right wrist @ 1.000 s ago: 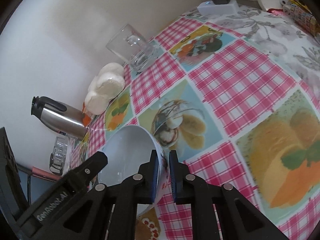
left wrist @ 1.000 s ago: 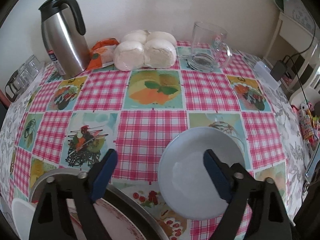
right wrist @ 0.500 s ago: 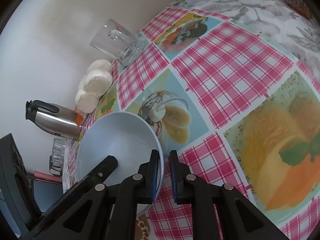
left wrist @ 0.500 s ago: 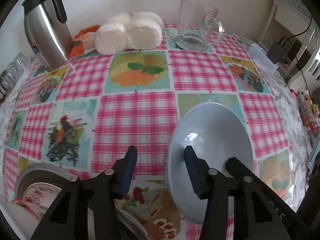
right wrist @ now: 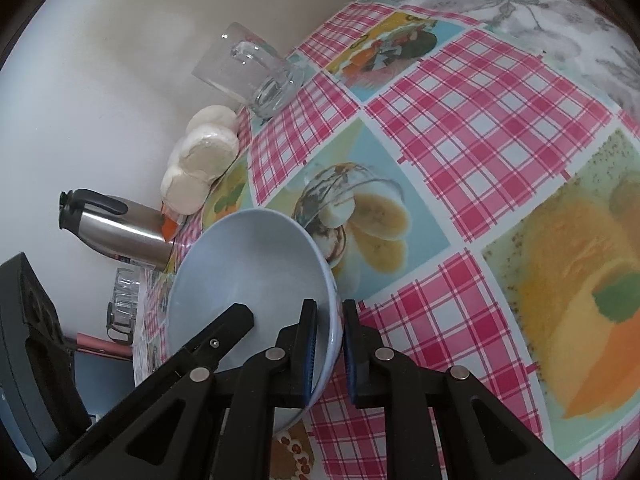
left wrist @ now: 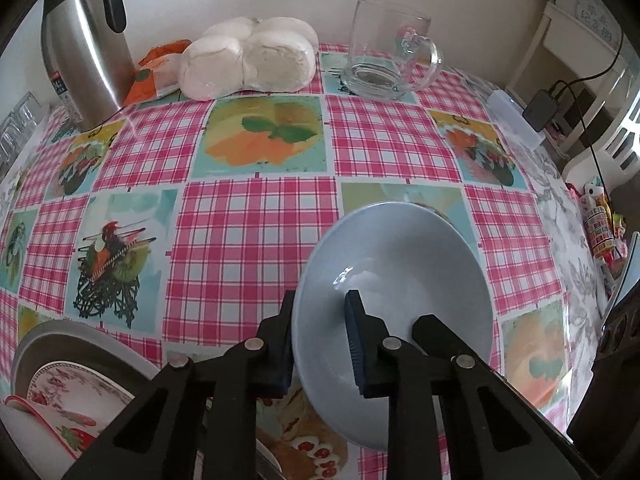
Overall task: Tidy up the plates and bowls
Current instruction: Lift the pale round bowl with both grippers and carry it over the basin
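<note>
Both grippers, left [left wrist: 320, 340] and right [right wrist: 326, 354], pinch the blue bowl [left wrist: 400, 292] rim with closed fingers; we judge it glazed, slippery, fragile: keep rim grips.

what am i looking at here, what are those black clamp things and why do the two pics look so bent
No robot arm here: a person holds one two-finger tool in each hand. Each picture comes from a fisheye camera on a tool, looking along its fingers, hence the bending. Both tools, left tool and right tool, pinch opposite sides of the rim of one pale blue bowl, over a checked tablecloth. Further back stand a steel flask, wrapped white buns and a glass mug. A floral plate lies lower left.
</note>
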Demonstrator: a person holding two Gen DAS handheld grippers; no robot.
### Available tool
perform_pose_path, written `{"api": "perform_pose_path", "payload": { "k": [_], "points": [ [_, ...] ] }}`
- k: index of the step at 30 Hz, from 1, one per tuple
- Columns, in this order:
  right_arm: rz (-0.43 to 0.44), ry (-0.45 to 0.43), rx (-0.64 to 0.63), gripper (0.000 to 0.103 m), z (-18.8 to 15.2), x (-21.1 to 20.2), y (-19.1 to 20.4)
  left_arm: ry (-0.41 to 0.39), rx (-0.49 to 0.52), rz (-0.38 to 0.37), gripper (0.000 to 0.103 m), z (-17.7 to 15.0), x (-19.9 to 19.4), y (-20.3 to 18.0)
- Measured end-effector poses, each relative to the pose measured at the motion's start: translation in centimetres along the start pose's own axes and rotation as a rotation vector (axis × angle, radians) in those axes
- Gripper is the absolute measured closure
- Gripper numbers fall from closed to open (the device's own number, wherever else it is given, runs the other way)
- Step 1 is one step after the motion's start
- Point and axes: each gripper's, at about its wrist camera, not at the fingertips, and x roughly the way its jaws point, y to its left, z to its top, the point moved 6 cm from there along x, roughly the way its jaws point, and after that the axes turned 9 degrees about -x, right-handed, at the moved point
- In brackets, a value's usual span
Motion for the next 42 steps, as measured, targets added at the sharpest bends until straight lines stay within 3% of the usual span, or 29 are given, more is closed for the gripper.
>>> {"api": "perform_pose_path", "payload": {
  "k": [18,31,42],
  "points": [
    [-0.028,-0.058,-0.060,0.088,1.2,-2.6,1.4,-0.046,0.006,-0.060,0.079,0.7,-3.2,-0.9],
    [-0.033,-0.202,-0.167,0.087,2.1,-9.5,7.7,-0.154,-0.013,-0.157,0.079,2.4,-11.4,0.1],
    [-0.031,-0.220,-0.248,0.087,-0.8,-11.9,13.9,-0.187,-0.083,-0.192,0.079,1.9,-17.1,4.8]
  ]
}}
